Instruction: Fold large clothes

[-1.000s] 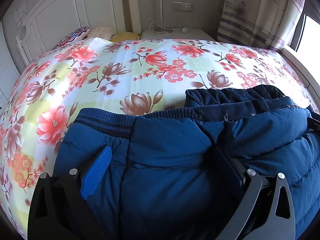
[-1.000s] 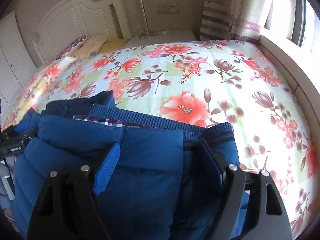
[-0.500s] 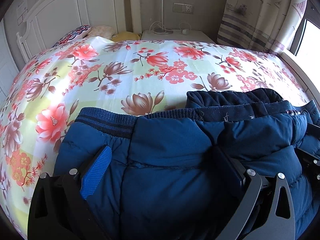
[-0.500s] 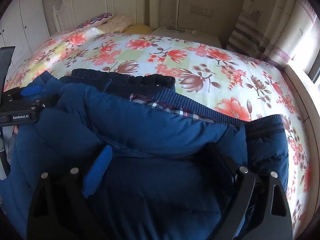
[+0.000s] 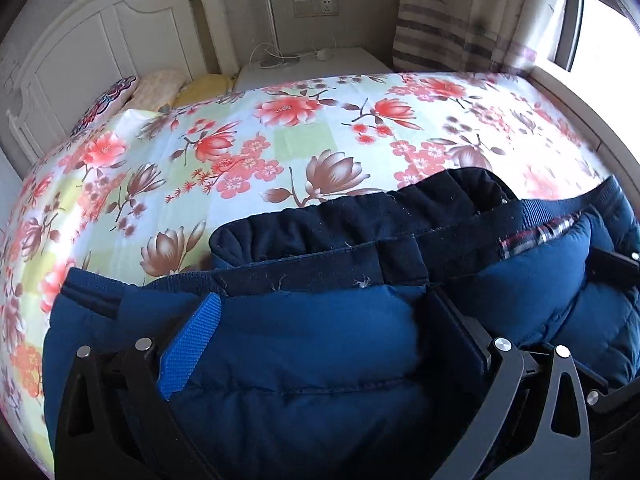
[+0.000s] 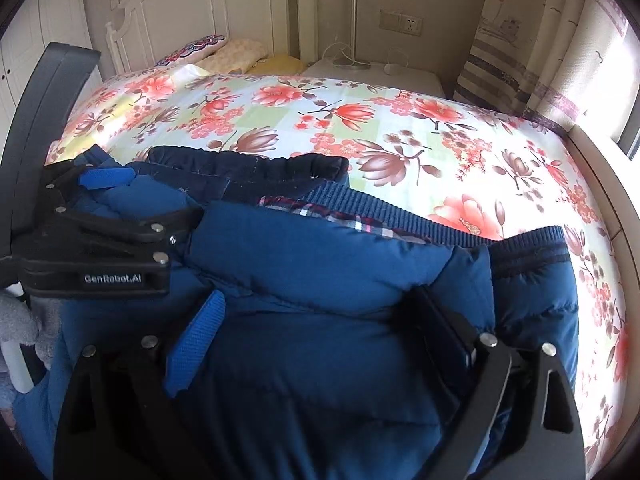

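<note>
both grippers, left (image 5: 320, 320) and right (image 6: 316, 312), seem clamped on the jacket (image 5: 304, 360) atop the bed (image 5: 240, 152).

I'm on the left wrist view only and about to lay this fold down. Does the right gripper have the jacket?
Observer: Yes. The right gripper has the jacket's padding bunched between its two fingers.
Operator: Where's the jacket's right edge?
Observer: Its ribbed hem rests on the bedspread, short of the bed's side rail.
Operator: Anything near my left gripper?
Observer: A grey fuzzy item sits just below the left gripper, at the picture's left edge. I cannot tell what it is.
</note>
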`<act>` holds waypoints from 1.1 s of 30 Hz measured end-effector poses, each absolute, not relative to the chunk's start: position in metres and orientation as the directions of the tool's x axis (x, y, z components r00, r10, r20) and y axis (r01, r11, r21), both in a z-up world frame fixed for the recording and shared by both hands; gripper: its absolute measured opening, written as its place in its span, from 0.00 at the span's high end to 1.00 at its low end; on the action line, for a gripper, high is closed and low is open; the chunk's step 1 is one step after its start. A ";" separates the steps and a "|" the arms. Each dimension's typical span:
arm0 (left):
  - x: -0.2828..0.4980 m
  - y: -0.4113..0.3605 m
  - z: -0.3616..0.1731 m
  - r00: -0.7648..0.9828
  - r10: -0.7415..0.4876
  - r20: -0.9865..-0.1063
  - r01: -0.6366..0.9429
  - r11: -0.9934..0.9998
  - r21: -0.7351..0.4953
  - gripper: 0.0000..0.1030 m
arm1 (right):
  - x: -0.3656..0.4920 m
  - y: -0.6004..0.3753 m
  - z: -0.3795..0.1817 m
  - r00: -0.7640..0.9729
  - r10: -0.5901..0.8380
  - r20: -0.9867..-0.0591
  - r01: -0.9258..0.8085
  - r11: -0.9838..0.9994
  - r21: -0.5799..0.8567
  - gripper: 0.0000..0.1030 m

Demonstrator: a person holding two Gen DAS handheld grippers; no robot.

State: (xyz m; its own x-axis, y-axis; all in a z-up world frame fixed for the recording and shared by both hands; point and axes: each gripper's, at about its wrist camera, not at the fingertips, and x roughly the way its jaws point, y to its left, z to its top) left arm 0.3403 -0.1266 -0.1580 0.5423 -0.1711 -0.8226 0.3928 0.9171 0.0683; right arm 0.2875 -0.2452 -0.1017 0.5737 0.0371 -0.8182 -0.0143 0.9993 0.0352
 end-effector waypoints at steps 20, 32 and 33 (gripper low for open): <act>0.367 0.035 -0.158 0.551 -0.158 -0.820 0.149 0.985 -0.089 0.04 | 0.287 -0.245 -0.103 0.573 0.044 -0.818 -0.012 0.999 0.045 0.08; 0.288 -0.036 -0.152 0.609 -0.122 -0.784 0.392 0.905 0.164 0.04 | 0.287 -0.246 -0.101 0.579 0.059 -0.813 -0.017 0.998 0.060 0.07; 0.289 -0.037 -0.153 0.604 -0.122 -0.788 0.391 0.907 0.159 0.04 | 0.285 -0.246 -0.099 0.583 0.054 -0.811 -0.016 0.998 0.055 0.07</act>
State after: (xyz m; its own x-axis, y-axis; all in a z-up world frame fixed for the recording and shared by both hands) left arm 0.2891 -0.0371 -0.1529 0.6039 -0.1224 -0.7876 0.3906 0.9068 0.1586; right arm 0.2853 -0.2464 -0.0985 0.5828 0.0541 -0.8108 -0.0155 0.9983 0.0555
